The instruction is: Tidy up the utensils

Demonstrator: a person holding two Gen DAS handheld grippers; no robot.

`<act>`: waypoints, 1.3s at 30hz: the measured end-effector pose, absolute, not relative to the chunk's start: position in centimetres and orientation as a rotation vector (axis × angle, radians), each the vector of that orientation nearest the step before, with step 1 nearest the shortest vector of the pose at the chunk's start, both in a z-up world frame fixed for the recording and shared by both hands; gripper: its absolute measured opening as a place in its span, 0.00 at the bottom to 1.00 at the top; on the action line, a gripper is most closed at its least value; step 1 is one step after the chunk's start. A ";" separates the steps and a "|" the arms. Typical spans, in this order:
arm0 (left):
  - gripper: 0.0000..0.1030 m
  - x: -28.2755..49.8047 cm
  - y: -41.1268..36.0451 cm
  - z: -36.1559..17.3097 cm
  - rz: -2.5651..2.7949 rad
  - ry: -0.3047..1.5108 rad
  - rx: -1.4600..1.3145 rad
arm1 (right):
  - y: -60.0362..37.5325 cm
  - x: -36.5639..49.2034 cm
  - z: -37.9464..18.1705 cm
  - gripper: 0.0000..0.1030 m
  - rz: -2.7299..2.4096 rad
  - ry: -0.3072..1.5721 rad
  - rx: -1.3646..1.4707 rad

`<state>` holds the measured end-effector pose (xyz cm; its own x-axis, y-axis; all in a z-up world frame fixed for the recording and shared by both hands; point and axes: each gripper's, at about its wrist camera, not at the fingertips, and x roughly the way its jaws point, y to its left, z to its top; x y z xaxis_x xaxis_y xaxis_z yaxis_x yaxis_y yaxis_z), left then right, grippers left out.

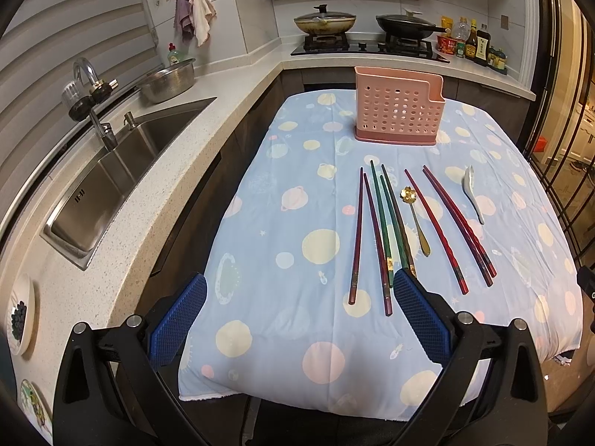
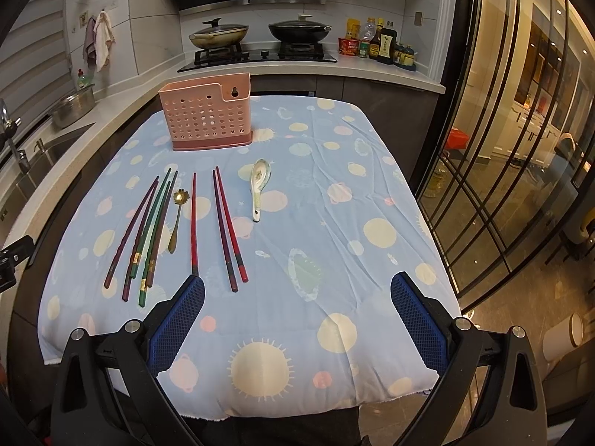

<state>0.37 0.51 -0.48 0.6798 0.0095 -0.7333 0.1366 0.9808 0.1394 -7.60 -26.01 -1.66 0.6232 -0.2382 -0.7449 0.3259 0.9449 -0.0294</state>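
Note:
A pink perforated utensil holder (image 1: 398,111) (image 2: 209,111) stands at the far side of the table. Before it lie several chopsticks in a row: purple (image 1: 357,234) (image 2: 130,232), green (image 1: 380,215) (image 2: 150,226) and red (image 1: 459,226) (image 2: 230,226). A gold flower spoon (image 1: 414,219) (image 2: 175,223) lies among them and a white ceramic spoon (image 1: 473,193) (image 2: 259,186) to their right. My left gripper (image 1: 299,286) is open and empty over the table's near edge, its right finger (image 1: 422,319) by the chopstick ends. My right gripper (image 2: 297,286) is open and empty, right of the chopsticks.
The table wears a blue planet-print cloth (image 1: 290,223) (image 2: 334,204). A counter with a steel sink (image 1: 122,182) and a metal bowl (image 1: 167,81) runs along the left. A stove with two pans (image 1: 364,26) (image 2: 260,33) and sauce bottles (image 2: 379,44) stand behind. A glass partition (image 2: 502,148) is on the right.

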 end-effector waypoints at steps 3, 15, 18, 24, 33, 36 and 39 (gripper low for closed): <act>0.93 0.4 0.5 -0.5 -0.072 0.823 0.188 | -26.0 -7.6 -1.7 0.93 -0.325 0.838 0.113; 0.93 0.4 0.5 -0.5 -0.072 0.824 0.186 | -26.0 -7.6 -1.7 0.93 -0.326 0.840 0.113; 0.93 0.4 0.5 -0.5 -0.071 0.824 0.185 | -26.1 -7.6 -1.7 0.93 -0.326 0.840 0.114; 0.93 0.4 0.4 -0.4 -0.073 0.823 0.185 | -26.2 -7.5 -1.6 0.93 -0.329 0.841 0.116; 0.93 0.4 0.5 -0.4 -0.074 0.823 0.182 | -26.2 -7.6 -1.7 0.93 -0.324 0.844 0.117; 0.93 0.4 0.4 -0.4 -0.075 0.825 0.180 | -26.1 -7.6 -1.7 0.93 -0.325 0.842 0.113; 0.93 0.4 0.4 -0.4 -0.075 0.823 0.181 | -26.1 -7.6 -1.7 0.93 -0.326 0.842 0.112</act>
